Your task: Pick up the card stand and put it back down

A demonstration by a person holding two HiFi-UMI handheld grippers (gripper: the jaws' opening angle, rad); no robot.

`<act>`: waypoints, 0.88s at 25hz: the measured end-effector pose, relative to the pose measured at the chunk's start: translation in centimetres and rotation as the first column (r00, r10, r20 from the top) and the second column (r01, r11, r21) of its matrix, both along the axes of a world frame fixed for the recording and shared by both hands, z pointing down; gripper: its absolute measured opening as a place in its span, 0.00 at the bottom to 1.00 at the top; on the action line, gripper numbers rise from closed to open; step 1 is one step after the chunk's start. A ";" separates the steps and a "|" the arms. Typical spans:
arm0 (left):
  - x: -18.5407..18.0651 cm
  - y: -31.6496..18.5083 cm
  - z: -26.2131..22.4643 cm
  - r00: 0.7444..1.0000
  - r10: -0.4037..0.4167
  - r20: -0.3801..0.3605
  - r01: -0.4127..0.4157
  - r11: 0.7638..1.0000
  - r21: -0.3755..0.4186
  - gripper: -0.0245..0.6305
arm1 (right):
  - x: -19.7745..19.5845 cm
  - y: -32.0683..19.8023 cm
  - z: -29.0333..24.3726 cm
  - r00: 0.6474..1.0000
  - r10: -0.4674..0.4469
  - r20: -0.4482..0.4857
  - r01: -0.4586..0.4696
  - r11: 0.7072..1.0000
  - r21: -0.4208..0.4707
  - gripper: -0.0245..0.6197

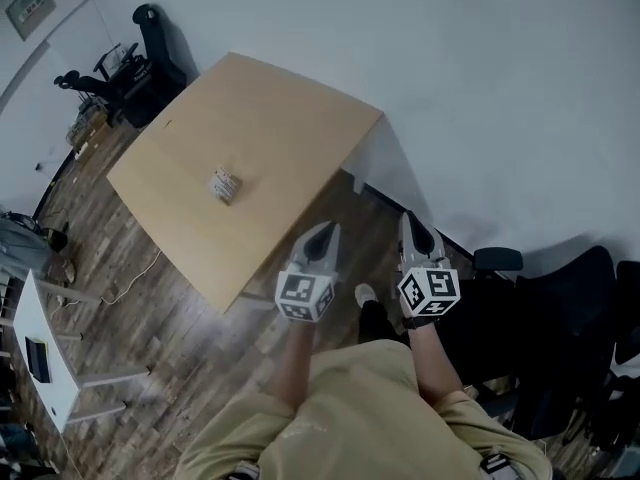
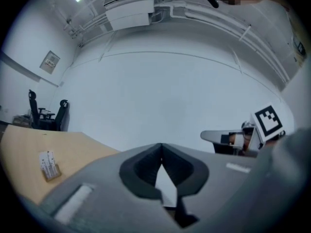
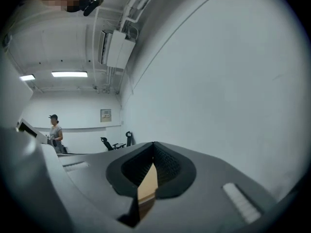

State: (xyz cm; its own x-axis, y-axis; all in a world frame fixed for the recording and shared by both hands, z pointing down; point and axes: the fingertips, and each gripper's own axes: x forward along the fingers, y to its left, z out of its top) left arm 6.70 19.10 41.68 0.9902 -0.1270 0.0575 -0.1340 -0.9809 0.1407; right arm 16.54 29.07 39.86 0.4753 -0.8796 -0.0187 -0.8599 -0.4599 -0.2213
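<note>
**Pale wooden tabletop, card stand small and blurred, both claws pressed together**

Wood-plank floor [image 1: 150, 318] is running under a light tabletop [image 1: 270, 108] that is standing against a plain white wall [image 1: 450, 68]. The card stand [image 1: 224, 185] is sitting on the tabletop, toward the middle of its near half. It is too small and soft in the head view to show what is printed on it. In the left gripper view it is showing again at the lower left [image 2: 48, 165], tilted by the wide lens, its print likewise unreadable.

The left claw [image 1: 325, 234] and the right claw [image 1: 412, 224] are hovering side by side off the tabletop's near edge, well apart from the stand. Each is pressed together tip to tip and pinching nothing. The grey claw bodies are filling the lower part of both gripper views and hiding most of the tabletop. Only a sliver of wood is showing through the gap under the right claw's tips.

Black office chairs [image 1: 140, 63] are crowding the far left corner, and more dark chairs [image 1: 570, 328] are being cut off by the right edge. A white side table [image 1: 60, 388] is standing at the left, cropped by the frame. An air-conditioning unit [image 2: 129, 12] is hanging high on the wall. In the right gripper view a distant person [image 3: 55, 131] is standing by the far wall, too small for detail.
</note>
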 end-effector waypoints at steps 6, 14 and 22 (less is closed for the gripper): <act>9.1 -7.8 -5.0 0.985 -0.167 -0.040 0.170 0.983 0.074 0.04 | 7.2 -12.1 -4.3 0.960 -0.265 -0.091 0.265 0.964 -0.021 0.04; 8.5 -16.2 -3.6 0.884 -0.466 0.043 0.461 0.884 0.080 0.04 | 8.1 -25.5 -3.6 0.792 -0.609 -0.032 0.608 0.793 -0.030 0.04; -0.9 -23.8 2.1 0.684 -0.719 0.123 0.720 0.693 0.049 0.04 | -1.7 -35.1 3.1 0.548 -0.835 0.042 0.836 0.545 -0.067 0.04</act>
State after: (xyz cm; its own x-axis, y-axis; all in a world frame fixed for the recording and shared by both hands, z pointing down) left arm 5.76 -4.74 43.76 0.5787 -0.7970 0.1730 -0.8146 -0.5752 0.0753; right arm 14.86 -5.98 42.99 -0.4752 -0.8778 0.0603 -0.8631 0.4517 -0.2260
